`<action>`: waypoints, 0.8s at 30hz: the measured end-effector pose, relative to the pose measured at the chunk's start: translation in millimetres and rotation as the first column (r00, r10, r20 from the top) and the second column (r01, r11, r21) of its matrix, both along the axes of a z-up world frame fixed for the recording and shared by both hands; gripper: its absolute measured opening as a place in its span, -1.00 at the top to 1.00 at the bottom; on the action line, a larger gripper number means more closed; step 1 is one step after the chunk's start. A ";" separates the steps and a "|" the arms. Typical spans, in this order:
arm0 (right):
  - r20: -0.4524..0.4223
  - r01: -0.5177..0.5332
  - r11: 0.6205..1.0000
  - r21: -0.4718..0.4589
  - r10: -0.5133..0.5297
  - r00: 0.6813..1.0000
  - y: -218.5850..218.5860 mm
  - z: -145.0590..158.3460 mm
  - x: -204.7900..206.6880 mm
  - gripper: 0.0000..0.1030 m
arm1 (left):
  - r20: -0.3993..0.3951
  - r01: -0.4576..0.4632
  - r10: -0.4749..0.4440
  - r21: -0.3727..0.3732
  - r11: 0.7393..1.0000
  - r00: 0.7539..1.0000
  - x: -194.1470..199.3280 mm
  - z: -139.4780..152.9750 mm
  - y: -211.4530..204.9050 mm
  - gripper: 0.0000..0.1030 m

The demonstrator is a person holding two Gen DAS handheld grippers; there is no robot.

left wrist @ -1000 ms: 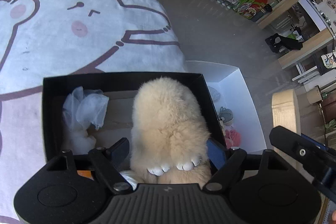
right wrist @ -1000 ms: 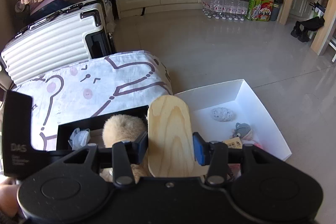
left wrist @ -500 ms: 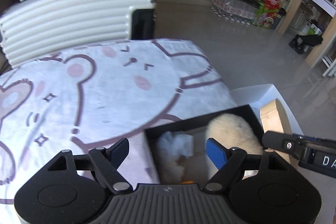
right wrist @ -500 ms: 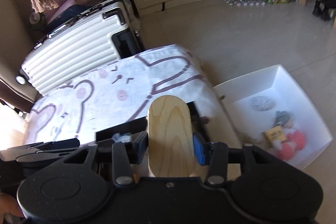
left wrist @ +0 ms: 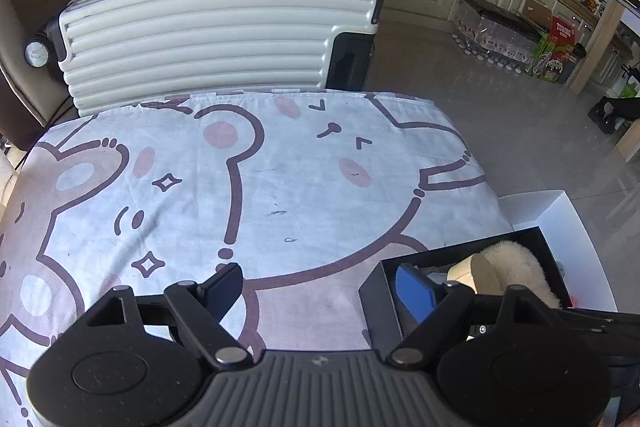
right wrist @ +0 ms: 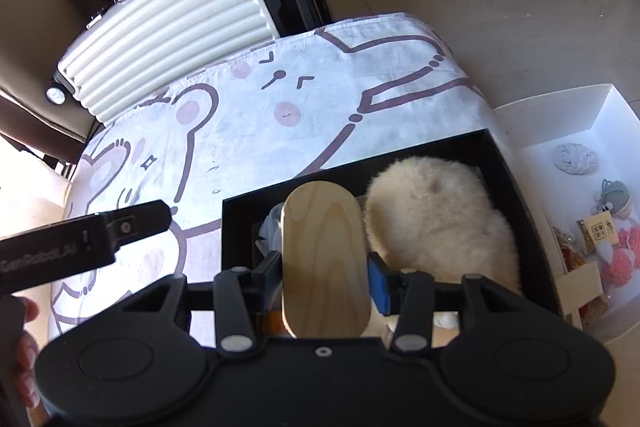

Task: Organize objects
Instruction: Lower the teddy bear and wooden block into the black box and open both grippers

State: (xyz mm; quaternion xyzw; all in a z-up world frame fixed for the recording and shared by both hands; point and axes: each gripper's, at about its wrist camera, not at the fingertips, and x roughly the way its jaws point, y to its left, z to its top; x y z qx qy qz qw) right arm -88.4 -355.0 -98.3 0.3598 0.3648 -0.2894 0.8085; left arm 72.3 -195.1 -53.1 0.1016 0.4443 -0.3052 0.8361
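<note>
while the wooden board sits clamped between the right gripper jaws, over the black box but not yet down in it, the fluffy toy already lies inside. the left gripper hangs over the cartoon sheet, jaws just widened, nothing between them. trinkets remain in the white box, so i'd say roughly midway.

The wooden block hides part of the black box behind it. The white box's small toys blur together, and its near end runs out of frame.
</note>
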 end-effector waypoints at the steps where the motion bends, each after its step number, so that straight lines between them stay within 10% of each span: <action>1: -0.012 -0.003 1.000 -0.009 0.003 1.000 -0.1 -1.0 4.8 0.10 | 0.003 -0.001 0.001 0.002 1.000 1.000 1.2 0.0 1.6 -0.64; 9: -0.111 0.033 0.993 -0.116 -0.046 0.993 -0.2 -5.8 20.6 -0.23 | 0.012 0.001 -0.001 0.026 1.000 1.000 7.0 -3.4 7.7 -0.74; 24: -0.073 0.031 0.988 -0.151 -0.043 0.996 8.5 23.7 -2.0 -0.21 | 0.006 0.014 -0.014 0.027 1.000 1.000 -8.0 4.8 10.7 -0.76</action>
